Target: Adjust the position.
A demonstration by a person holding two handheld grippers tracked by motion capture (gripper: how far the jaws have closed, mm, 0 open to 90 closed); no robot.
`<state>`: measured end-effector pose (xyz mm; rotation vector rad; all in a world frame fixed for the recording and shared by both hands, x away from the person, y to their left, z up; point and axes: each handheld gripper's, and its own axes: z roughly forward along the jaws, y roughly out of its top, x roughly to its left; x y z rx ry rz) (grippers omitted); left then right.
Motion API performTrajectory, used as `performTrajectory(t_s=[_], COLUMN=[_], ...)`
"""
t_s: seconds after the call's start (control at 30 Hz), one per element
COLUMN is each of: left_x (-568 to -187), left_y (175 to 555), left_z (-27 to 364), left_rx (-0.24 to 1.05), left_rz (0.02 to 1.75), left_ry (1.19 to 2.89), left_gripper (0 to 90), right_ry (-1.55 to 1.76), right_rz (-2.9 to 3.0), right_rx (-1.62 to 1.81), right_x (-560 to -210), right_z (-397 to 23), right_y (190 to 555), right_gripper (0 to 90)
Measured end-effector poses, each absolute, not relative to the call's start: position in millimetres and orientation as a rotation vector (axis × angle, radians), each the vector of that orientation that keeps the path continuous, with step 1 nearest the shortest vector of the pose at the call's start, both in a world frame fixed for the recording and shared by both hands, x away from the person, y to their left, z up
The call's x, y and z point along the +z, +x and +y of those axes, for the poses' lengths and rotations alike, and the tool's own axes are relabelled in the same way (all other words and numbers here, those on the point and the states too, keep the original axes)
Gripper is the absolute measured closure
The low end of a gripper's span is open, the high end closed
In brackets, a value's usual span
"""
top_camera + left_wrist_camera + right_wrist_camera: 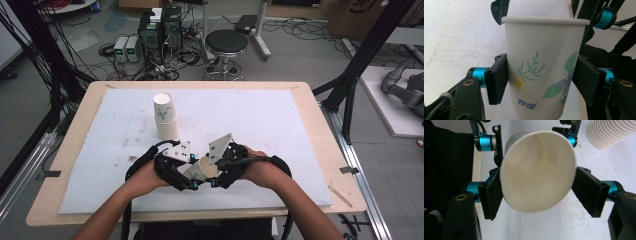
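The room behind is a workshop floor with cables, computer boxes [160, 31] at 11 o'clock and a stool [226, 44] at 12. The desk [310, 102] carries a white mat [260, 120]. A stack of cups [165, 116] stands upright near 11 o'clock of the hands. One cup [204, 169] seems already taken off; where it goes looks undecided. It hangs between both tongs: left tongs [540, 80] clamp its sides, right tongs [537, 192] press its rim

Lab, computer towers [161, 30], floor cables [125, 65], stool [226, 42]
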<state>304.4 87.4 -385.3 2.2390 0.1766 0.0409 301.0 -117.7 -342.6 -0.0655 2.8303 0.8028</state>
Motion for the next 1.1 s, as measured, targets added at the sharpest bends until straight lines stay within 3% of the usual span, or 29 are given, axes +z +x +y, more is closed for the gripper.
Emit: performTrajectory(t_s=[0.3,0.6,1.1], left_x=[-392,-409,-419], left_y=[305,305,299], left_z=[91,110,155], left_rx=[0.033,0.065,0.208], left_rz=[0.212,0.33,0.472], left_ry=[2.192,2.079,1.878], left_gripper=[30.7,29.8,29.1], right_ry=[0.028,0.168,0.602], right_rz=[2.823,2.729,2.513], right_rx=[0.958,1.188,1.357], right_x=[-338,-333,-368], right_z=[-122,-145,-213], right_y=[304,307,310], right_gripper=[22.3,22.1,22.2])
